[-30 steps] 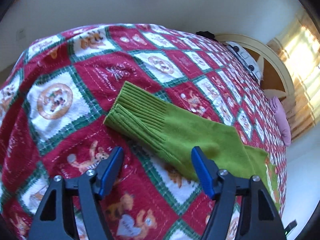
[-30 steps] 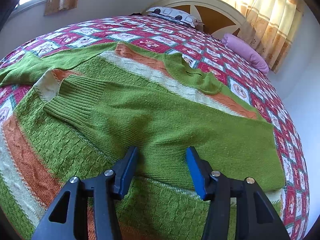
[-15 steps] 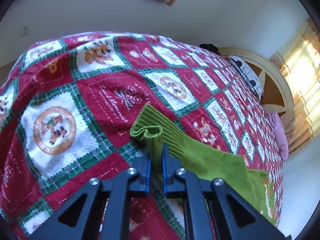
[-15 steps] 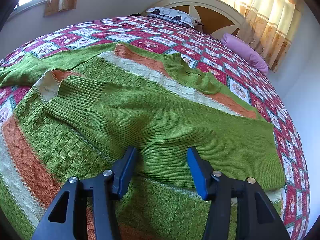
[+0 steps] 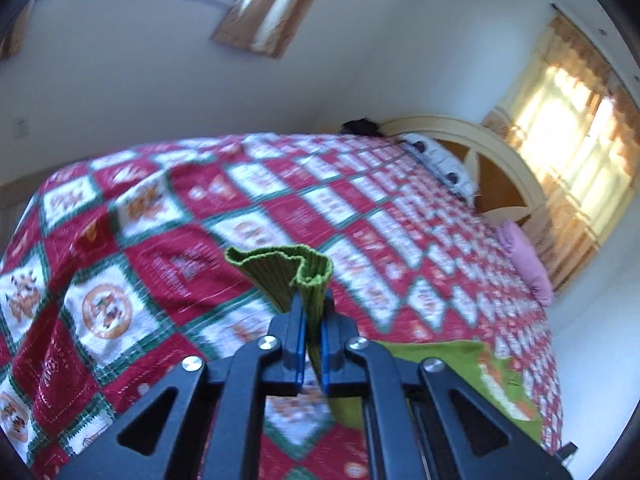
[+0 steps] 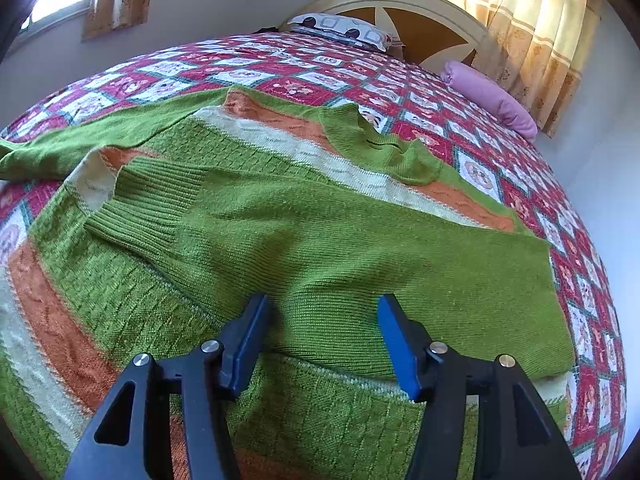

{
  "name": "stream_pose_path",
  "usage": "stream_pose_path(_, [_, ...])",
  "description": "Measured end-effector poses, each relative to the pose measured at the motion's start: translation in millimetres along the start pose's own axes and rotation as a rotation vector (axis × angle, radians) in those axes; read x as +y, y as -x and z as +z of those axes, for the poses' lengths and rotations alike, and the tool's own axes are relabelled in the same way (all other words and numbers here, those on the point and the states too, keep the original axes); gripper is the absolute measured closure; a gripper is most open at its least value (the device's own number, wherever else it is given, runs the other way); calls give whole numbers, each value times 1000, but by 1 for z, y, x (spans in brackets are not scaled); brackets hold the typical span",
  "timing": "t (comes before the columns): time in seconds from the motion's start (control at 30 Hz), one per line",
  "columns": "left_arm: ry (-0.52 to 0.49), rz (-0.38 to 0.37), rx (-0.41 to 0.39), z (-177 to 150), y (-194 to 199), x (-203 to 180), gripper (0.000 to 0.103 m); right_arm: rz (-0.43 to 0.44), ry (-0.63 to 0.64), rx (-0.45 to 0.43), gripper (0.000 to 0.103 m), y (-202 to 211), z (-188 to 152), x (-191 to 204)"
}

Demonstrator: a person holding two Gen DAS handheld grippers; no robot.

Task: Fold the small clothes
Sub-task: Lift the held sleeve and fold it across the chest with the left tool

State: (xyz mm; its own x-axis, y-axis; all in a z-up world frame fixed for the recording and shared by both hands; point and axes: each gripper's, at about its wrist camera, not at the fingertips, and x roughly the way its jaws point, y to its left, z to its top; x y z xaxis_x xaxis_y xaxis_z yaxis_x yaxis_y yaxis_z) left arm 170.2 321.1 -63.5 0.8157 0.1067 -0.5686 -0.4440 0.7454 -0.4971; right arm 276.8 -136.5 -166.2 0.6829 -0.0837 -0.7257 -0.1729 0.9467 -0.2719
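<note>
A green sweater with orange and cream stripes [image 6: 224, 292] lies spread on the red patchwork quilt [image 6: 168, 80]. One green sleeve [image 6: 320, 248] is folded across its body, ribbed cuff to the left. The other sleeve stretches off to the left; its ribbed cuff [image 5: 280, 268] is pinched between the blue pads of my left gripper [image 5: 312, 320], lifted off the quilt [image 5: 168, 248]. The rest of that sleeve hangs behind the jaws. My right gripper [image 6: 320, 332] hovers just over the folded sleeve, its jaws opening, pads off the knit.
A cream and brown headboard [image 6: 404, 12] with a patterned pillow [image 6: 340, 28] stands at the far end. A pink rolled cushion [image 6: 492, 100] lies at the right edge by the curtains [image 6: 532, 20]. Bare quilt stretches left of the lifted cuff.
My left gripper closed on the ribbed cuff of the outstretched sleeve and raised it off the quilt. The right gripper stayed in place, its jaws spreading slightly.
</note>
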Motion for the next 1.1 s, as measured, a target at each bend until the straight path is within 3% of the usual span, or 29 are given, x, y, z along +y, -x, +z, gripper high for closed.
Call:
stream_pose_path(0.13, [-47, -59, -33, 10, 17, -30, 97, 68, -83, -18, 43, 15, 4, -15])
stream_pose_path(0.53, [-189, -213, -74, 12, 35, -132, 97, 94, -102, -162, 39, 104, 8, -44])
stream_pose_path(1.1, [-389, -343, -67, -23, 41, -268, 97, 91, -175, -199, 38, 142, -61, -93])
